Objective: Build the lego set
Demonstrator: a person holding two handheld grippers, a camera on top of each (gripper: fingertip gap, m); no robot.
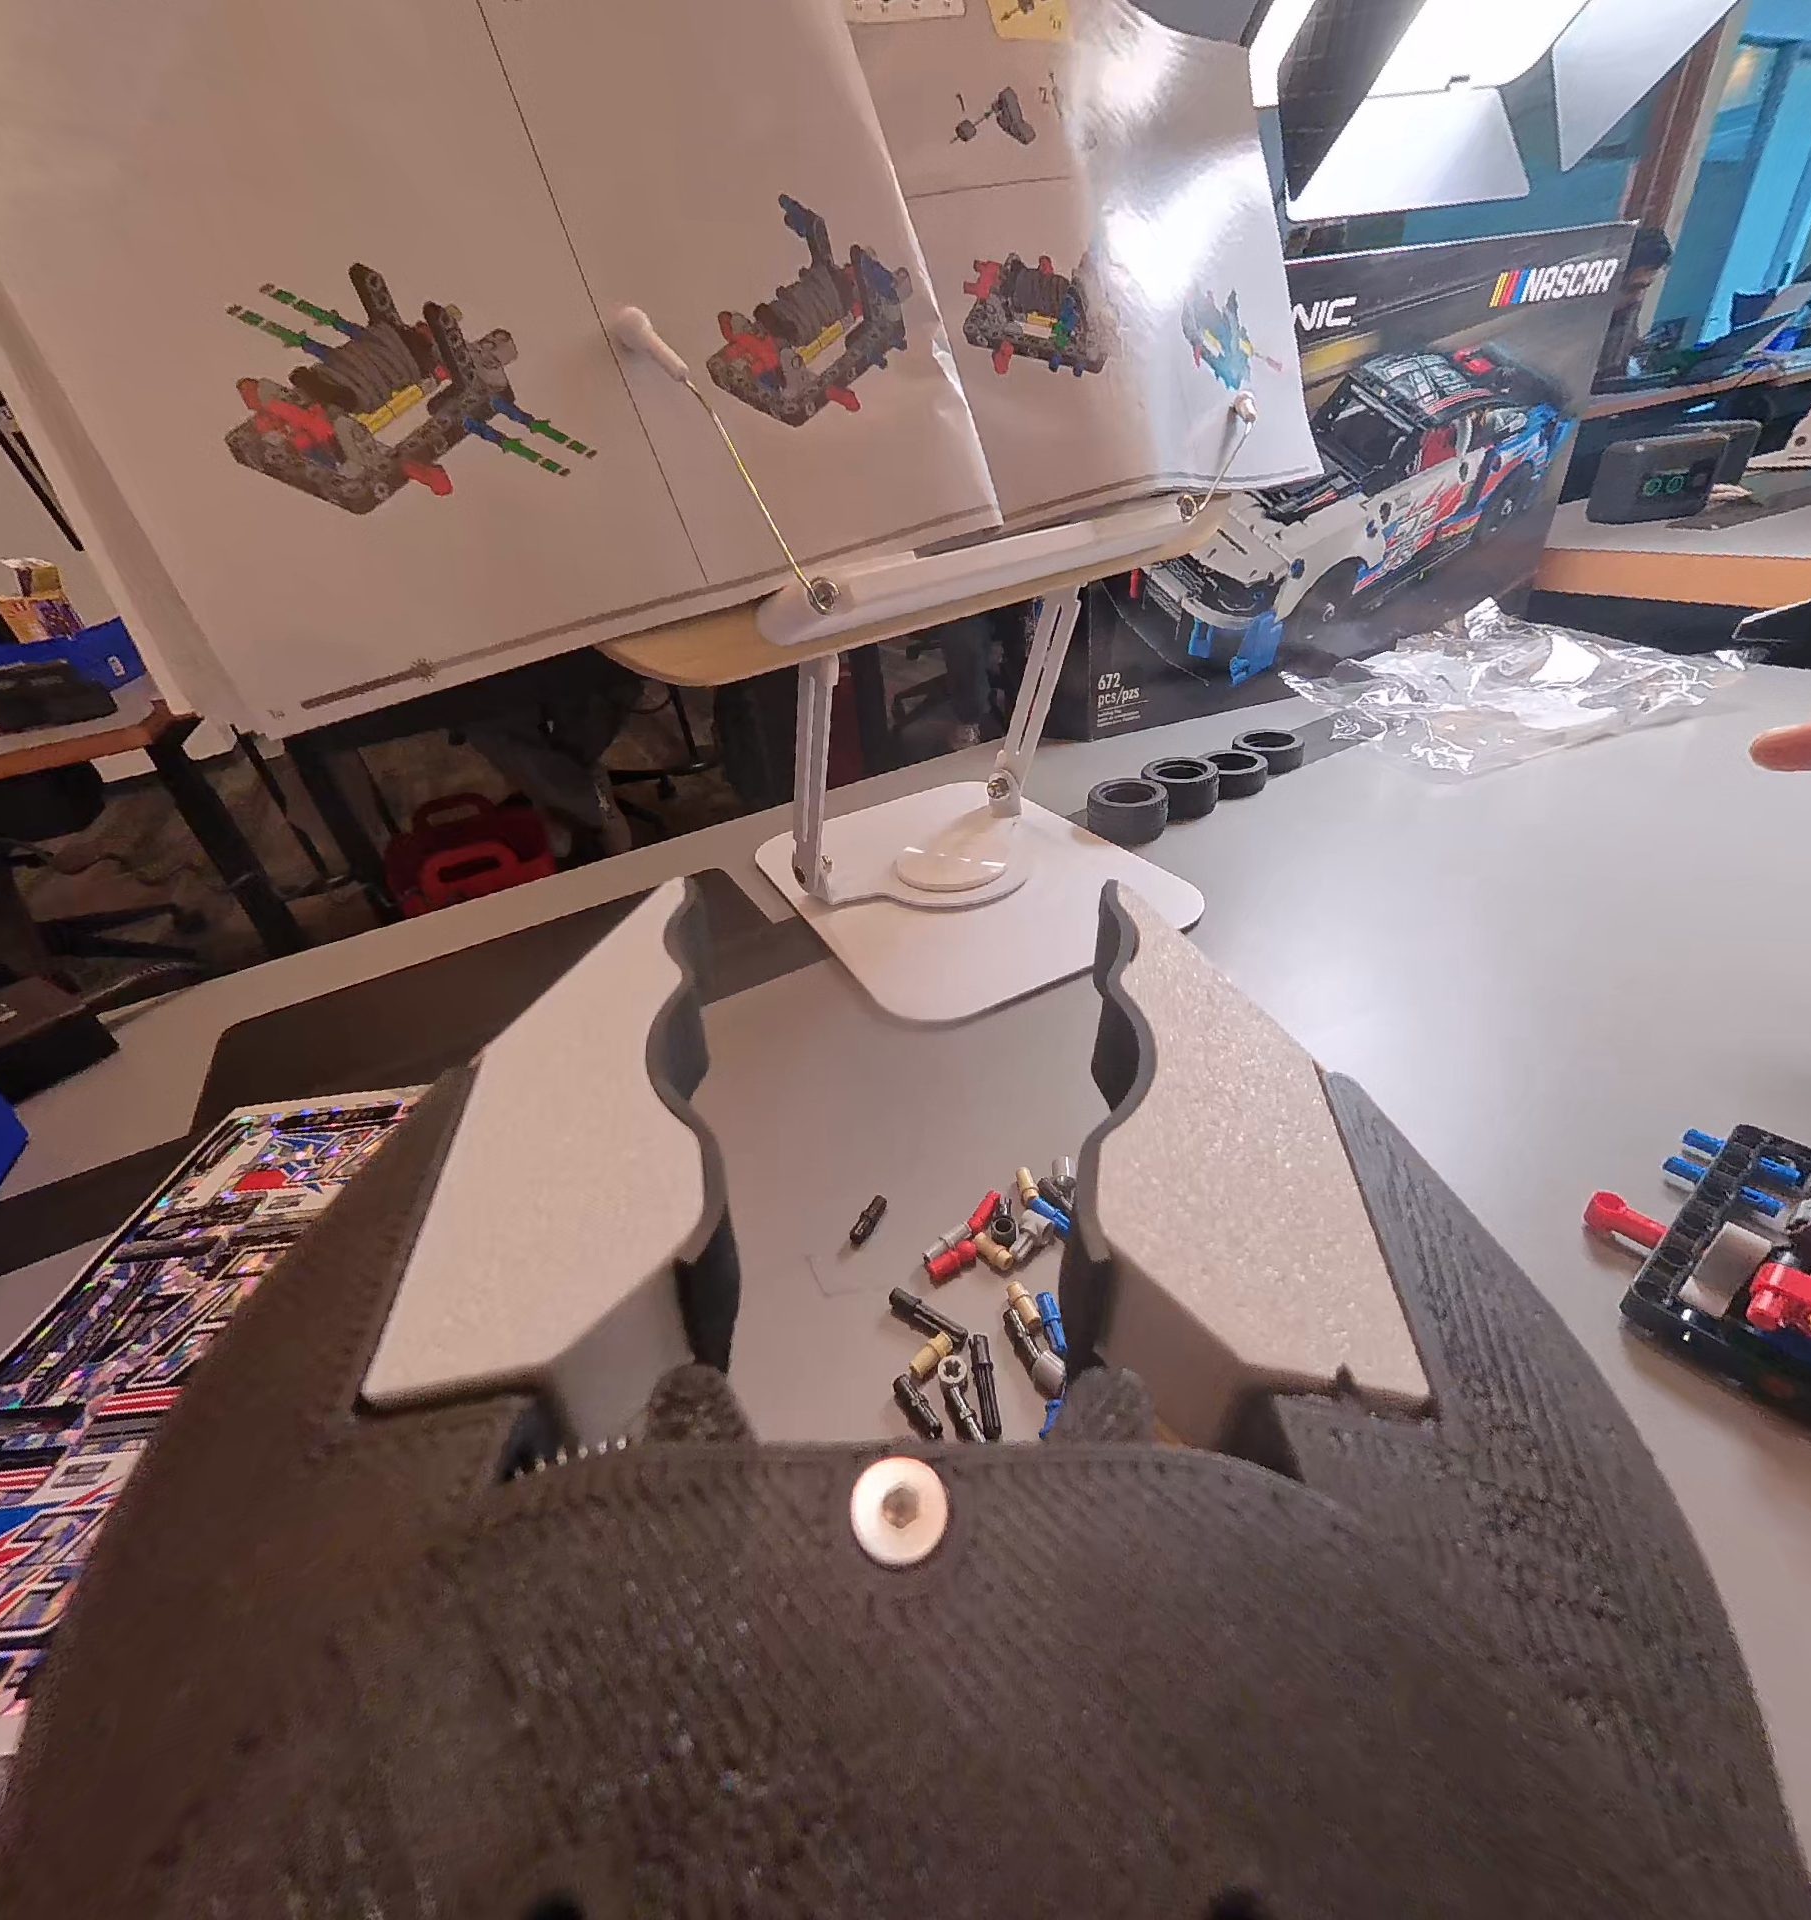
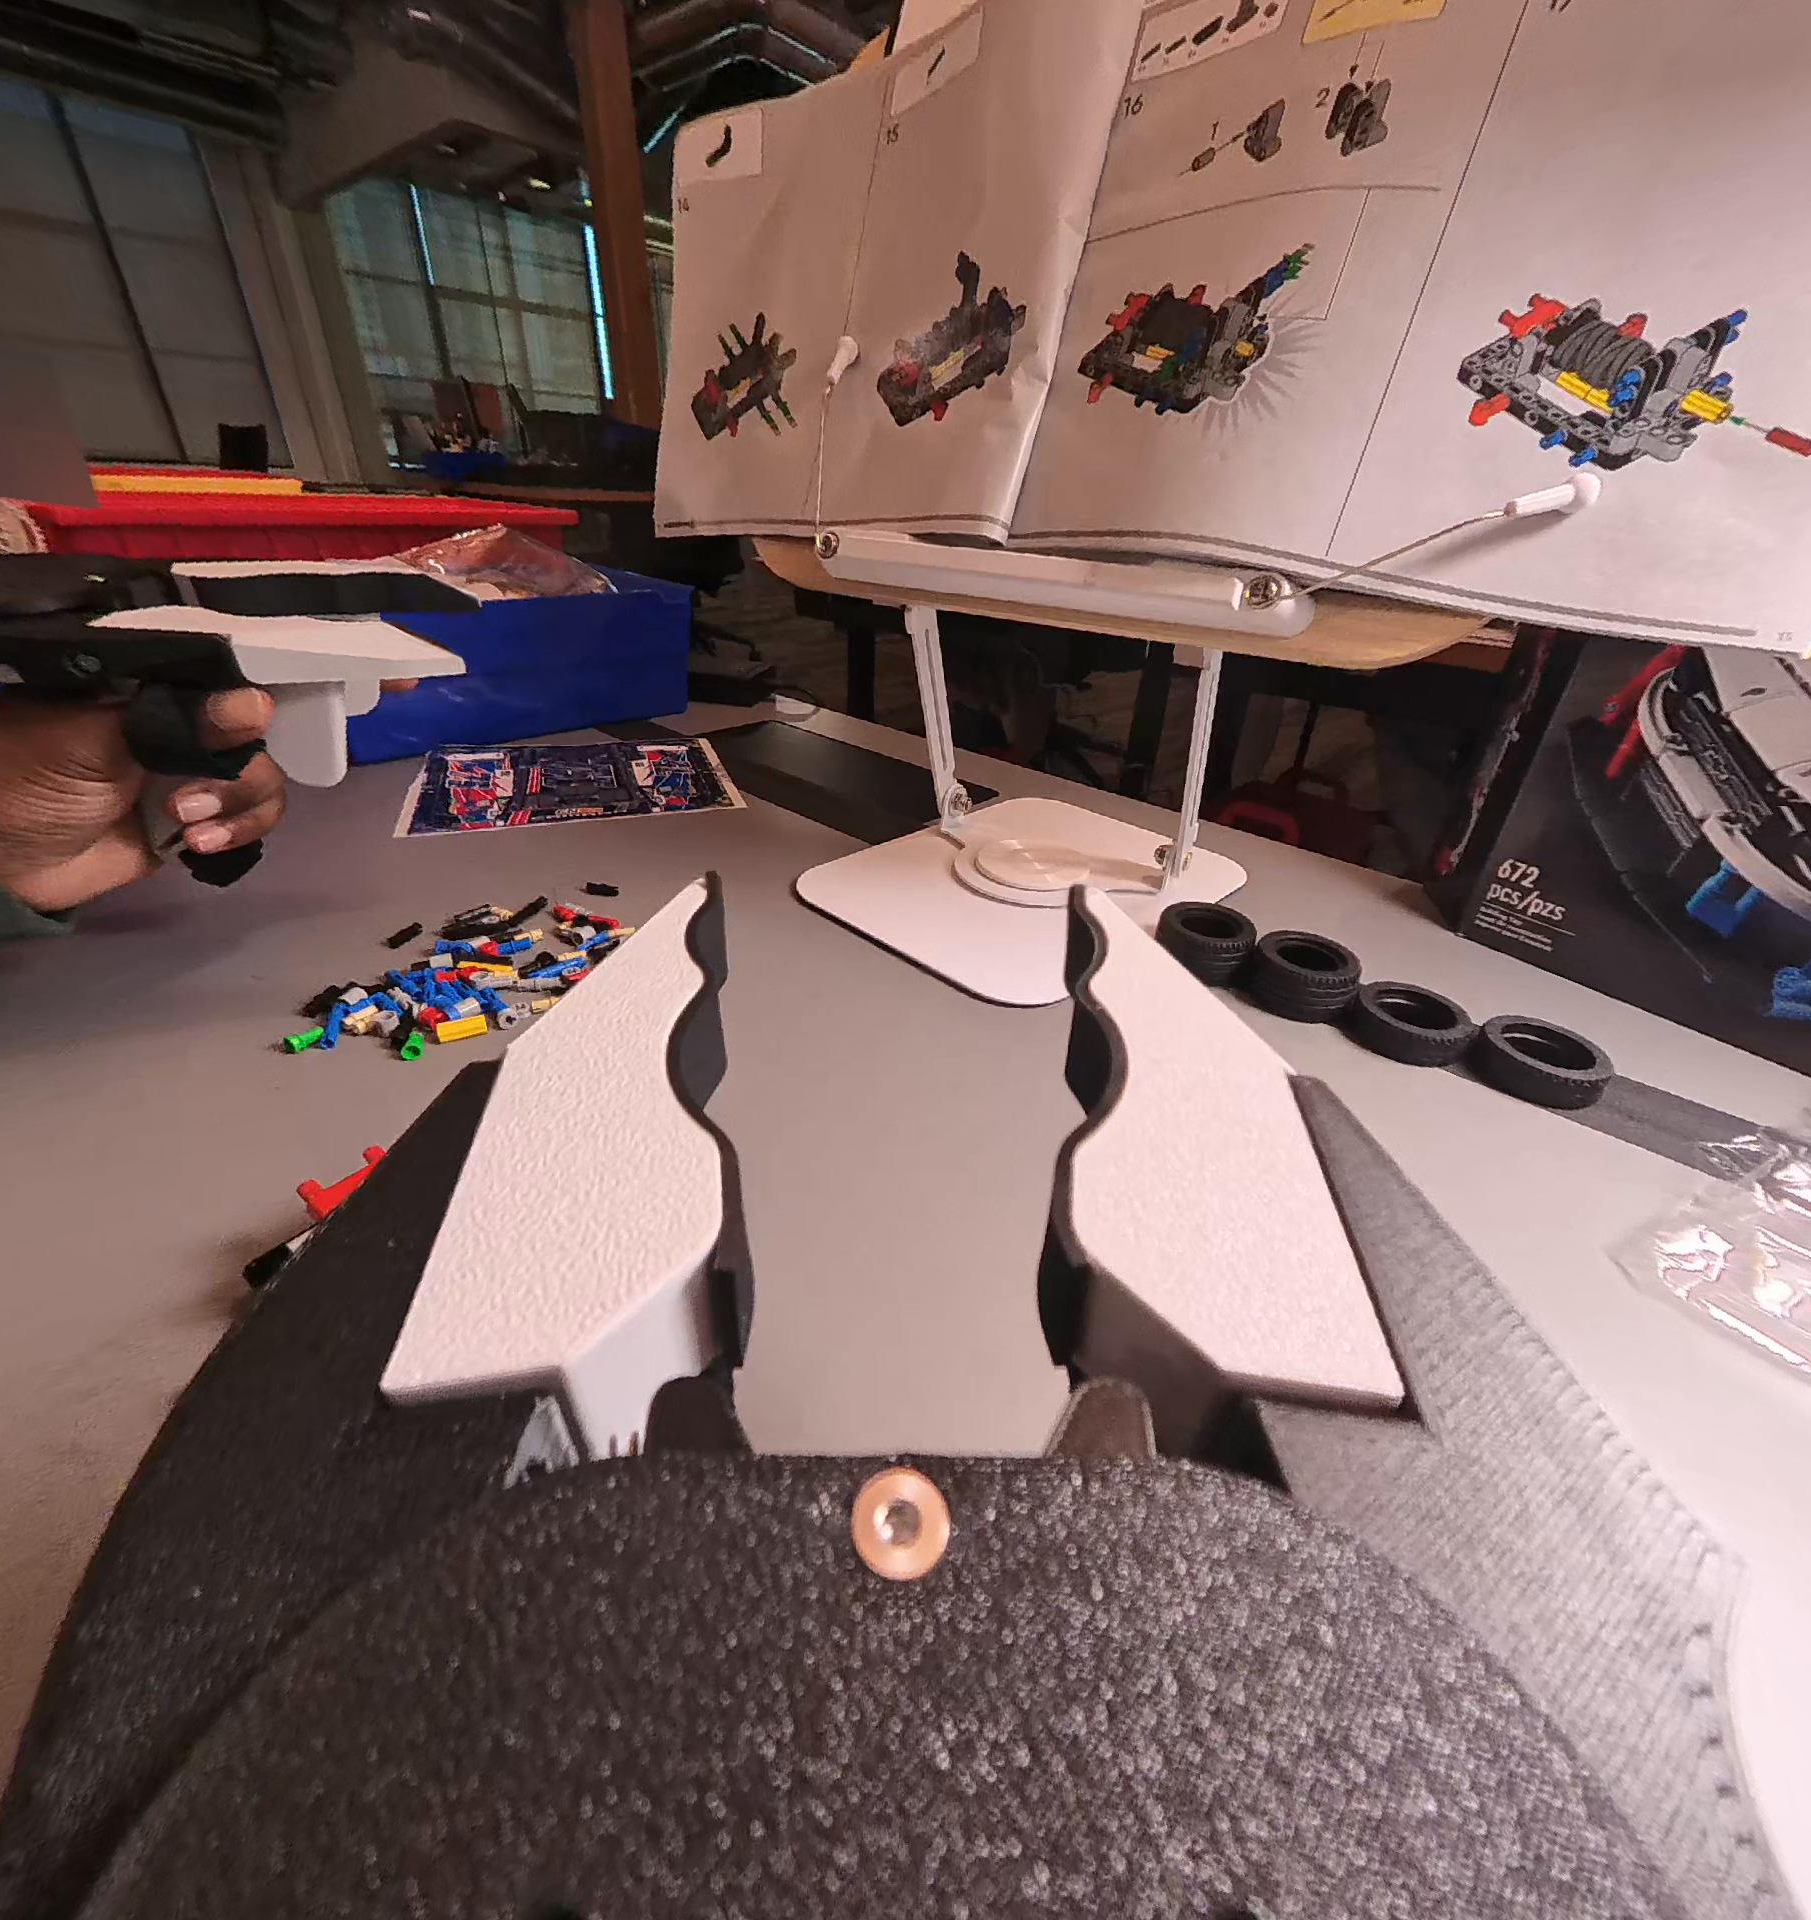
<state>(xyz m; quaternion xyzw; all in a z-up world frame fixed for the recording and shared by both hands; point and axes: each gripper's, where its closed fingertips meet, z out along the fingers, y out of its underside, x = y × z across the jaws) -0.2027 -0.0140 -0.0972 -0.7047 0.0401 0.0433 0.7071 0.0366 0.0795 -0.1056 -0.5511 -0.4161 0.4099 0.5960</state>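
My left gripper (image 1: 896, 914) is open and empty, held above a scatter of small pins and connectors (image 1: 994, 1299) on the grey table. A partly built black frame with red and blue pins (image 1: 1758, 1257) lies at the right edge of the left wrist view. My right gripper (image 2: 896, 904) is open and empty over bare table. The pile of pins (image 2: 465, 977) lies to its left. A red piece (image 2: 335, 1184) pokes out beside its left finger. The left gripper, held in a hand, also shows in the right wrist view (image 2: 402, 634).
An open instruction booklet (image 2: 1244, 312) rests on a white stand (image 2: 1026, 914) straight ahead. Several black tyres (image 2: 1379, 997) stand in a row to its right. The set's box (image 1: 1400, 457), a clear plastic bag (image 1: 1503, 686), a sticker sheet (image 1: 101, 1403) and blue bins (image 2: 527, 665) surround the work area.
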